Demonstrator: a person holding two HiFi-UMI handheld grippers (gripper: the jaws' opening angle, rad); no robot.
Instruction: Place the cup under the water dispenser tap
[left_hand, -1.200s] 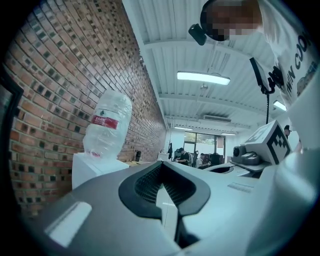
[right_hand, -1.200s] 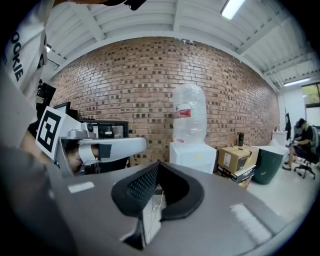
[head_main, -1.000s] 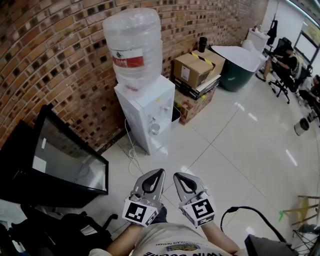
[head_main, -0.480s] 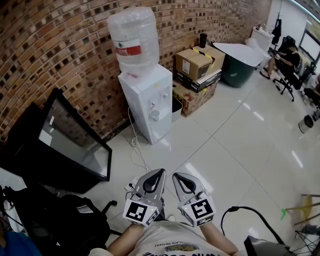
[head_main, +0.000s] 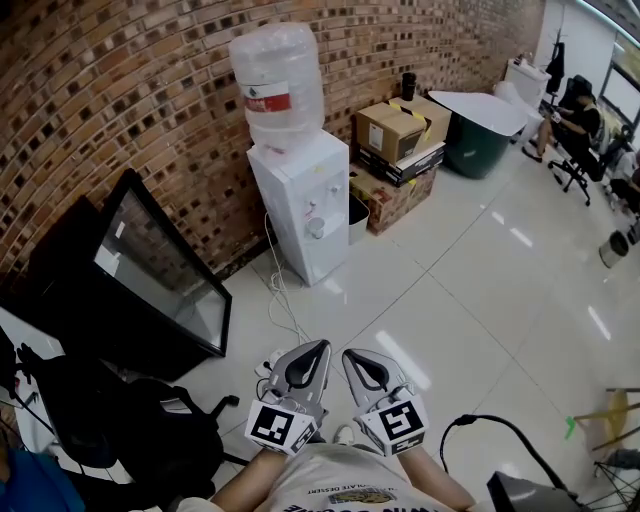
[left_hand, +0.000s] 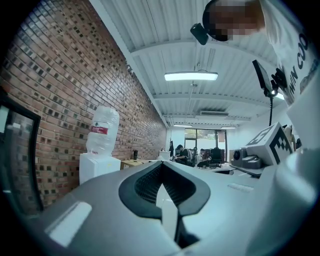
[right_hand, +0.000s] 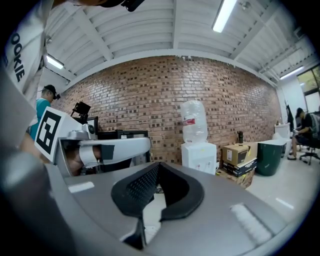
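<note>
The white water dispenser (head_main: 305, 205) stands against the brick wall with a clear bottle (head_main: 277, 85) on top. A small grey cup (head_main: 318, 228) sits in its front recess below the taps. My left gripper (head_main: 321, 345) and right gripper (head_main: 348, 353) are side by side close to my body, far from the dispenser, both shut with nothing between the jaws. From the left gripper (left_hand: 161, 165) the dispenser (left_hand: 97, 167) shows at the left. The right gripper (right_hand: 159, 165) looks toward the dispenser (right_hand: 199, 156) straight ahead.
A black glass-fronted cabinet (head_main: 150, 280) stands left of the dispenser, a black bag (head_main: 130, 430) below it. Cardboard boxes (head_main: 400, 130) and a green tub (head_main: 480, 140) line the wall at the right. White cable (head_main: 280, 290) trails on the tiled floor. People sit at far right (head_main: 575, 110).
The dispenser now looks smaller and farther off, shifted right in the head view. More of the black cabinet and bag shows at the left. Both grippers stay shut, side by side.
</note>
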